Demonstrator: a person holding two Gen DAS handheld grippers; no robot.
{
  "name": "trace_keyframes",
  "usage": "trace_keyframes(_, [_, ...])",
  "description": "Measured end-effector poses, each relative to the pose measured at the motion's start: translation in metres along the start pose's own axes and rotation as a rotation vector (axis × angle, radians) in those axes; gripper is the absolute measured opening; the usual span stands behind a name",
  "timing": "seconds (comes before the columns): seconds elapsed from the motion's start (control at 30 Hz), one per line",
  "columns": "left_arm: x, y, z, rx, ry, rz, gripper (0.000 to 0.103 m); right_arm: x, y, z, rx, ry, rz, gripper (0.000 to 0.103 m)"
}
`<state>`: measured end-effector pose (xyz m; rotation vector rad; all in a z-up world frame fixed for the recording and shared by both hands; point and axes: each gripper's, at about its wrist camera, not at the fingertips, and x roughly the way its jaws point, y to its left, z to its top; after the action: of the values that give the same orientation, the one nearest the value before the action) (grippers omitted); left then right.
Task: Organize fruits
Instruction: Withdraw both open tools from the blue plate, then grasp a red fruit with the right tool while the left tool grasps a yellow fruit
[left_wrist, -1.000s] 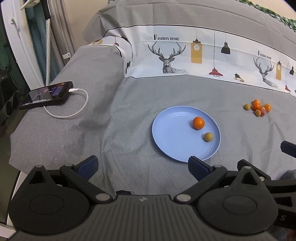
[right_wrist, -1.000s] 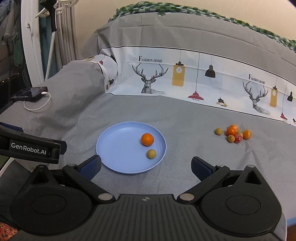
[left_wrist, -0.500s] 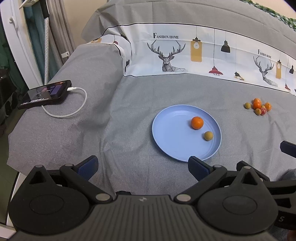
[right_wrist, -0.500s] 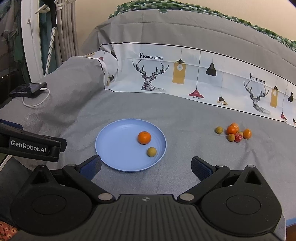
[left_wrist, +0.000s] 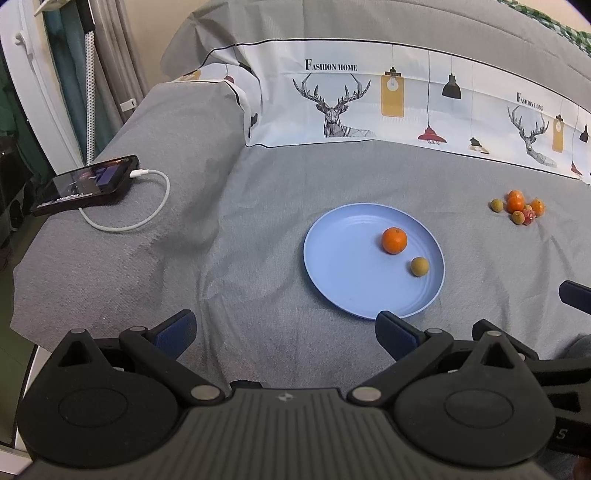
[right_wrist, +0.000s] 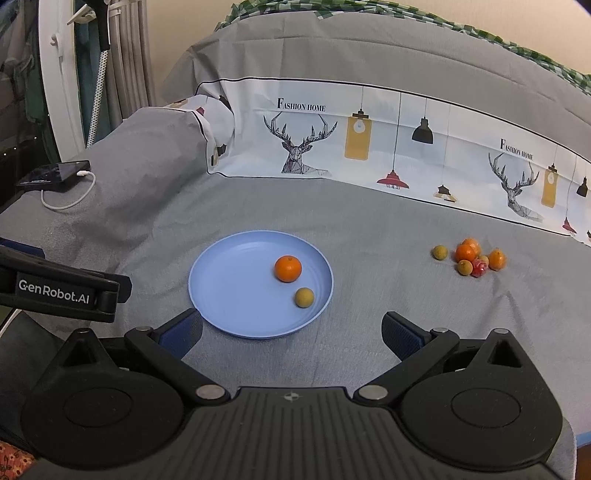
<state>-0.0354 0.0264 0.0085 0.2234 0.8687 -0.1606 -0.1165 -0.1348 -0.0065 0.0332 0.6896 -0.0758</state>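
1. Left wrist view: the left hand-held gripper (left_wrist: 284, 328) is spread wide with nothing between its blue pads, held low over the near edge of the grey bed cover (left_wrist: 229, 229).
2. Ahead of its right finger lies a blue plate (left_wrist: 343, 273) on the bed. The plate holds an orange (left_wrist: 394, 240) and, nearer the gripper and slightly right, a small tan-green fruit (left_wrist: 419, 266); the two are close but apart.
3. Farther ahead and well to the right, a cluster of loose fruits (left_wrist: 519, 208) sits on the cover: small oranges, tan-green ones and one red piece, bunched together.
4. Far to the left, a phone (left_wrist: 86, 184) lies near the bed's edge with a white cable (left_wrist: 140, 218) plugged in and looping on the cover.
5. Right wrist view: the right hand-held gripper (right_wrist: 291, 332) is likewise wide open and empty, pointing forward over the bed.
6. The blue plate (right_wrist: 229, 291) lies just ahead, towards its left finger, with the orange (right_wrist: 288, 268) and the small tan-green fruit (right_wrist: 304, 297) towards the plate's right side.
7. The cluster of loose fruits (right_wrist: 471, 258) rests ahead and right of the right finger, well apart from the plate.
8. The left hand-held gripper (right_wrist: 59, 288) shows at the left edge as a black body with white lettering.
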Motion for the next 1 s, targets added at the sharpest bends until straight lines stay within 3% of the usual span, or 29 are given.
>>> trace_keyframes(0.63, [0.019,-0.013,0.012,0.036,0.048,0.011,0.103,0.020,-0.015,-0.003,0.058,0.029,0.009,0.102])
trace_keyframes(1.0, [0.044,-0.047,0.039,0.091,0.099,-0.025,0.103,0.035,-0.060,-0.004,0.171,0.002,-0.058,0.102])
